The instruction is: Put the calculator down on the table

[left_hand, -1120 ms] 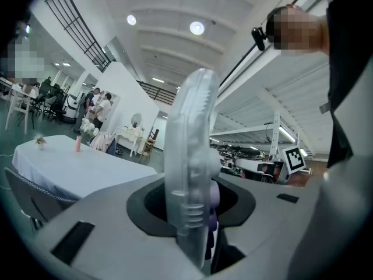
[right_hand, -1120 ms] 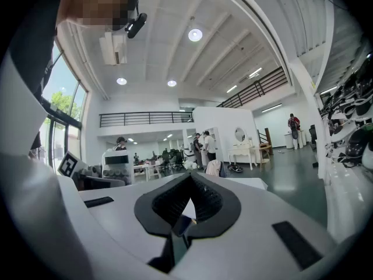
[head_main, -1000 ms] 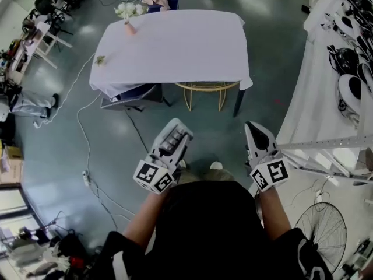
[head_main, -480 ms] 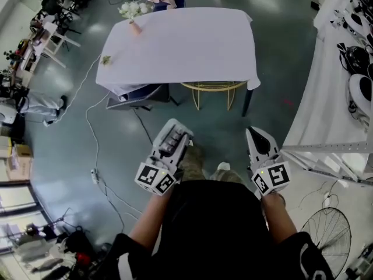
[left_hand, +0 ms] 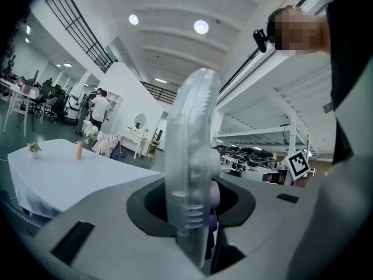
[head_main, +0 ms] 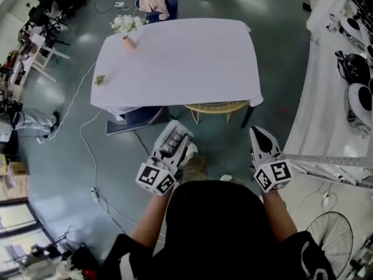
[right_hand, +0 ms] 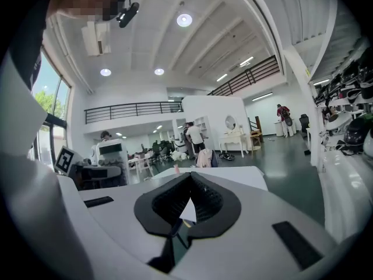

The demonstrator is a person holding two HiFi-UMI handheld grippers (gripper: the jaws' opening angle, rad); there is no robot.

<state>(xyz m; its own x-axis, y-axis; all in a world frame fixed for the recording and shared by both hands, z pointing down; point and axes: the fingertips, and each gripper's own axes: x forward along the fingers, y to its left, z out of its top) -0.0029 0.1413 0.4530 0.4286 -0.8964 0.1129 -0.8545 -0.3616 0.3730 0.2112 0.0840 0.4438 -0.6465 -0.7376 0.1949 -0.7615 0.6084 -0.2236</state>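
L tool point(head_main: 178, 134): jaws part-closed, clamped on calculator point(head_main: 171, 144). It is carried in air over the floor point(head_main: 70, 156), short of the bench point(head_main: 175, 57). R tool point(head_main: 260, 134): jaws closed to the tips, nothing in them.

Head view only: calc. lies key-face up along L tool, rows of keys showing. Bench has a white cloth, vase of flowers point(head_main: 127, 27) at far-left corner, small sprig point(head_main: 99, 80) nr left edge, wicker chair point(head_main: 214, 106) tucked under near side.

L gripper view only: calc. seen edge-on, upright betw. the jaws. Clear plastic shell, ribbed side, purplish keys behind it.

R gripper view only: black pads point(right_hand: 161, 209) meet in a V, bench beyond them.

Vs. a sec ago: bench edge sits closer to both tools in head view, less floor betw. Grip on calc. same, R tool closed as before.
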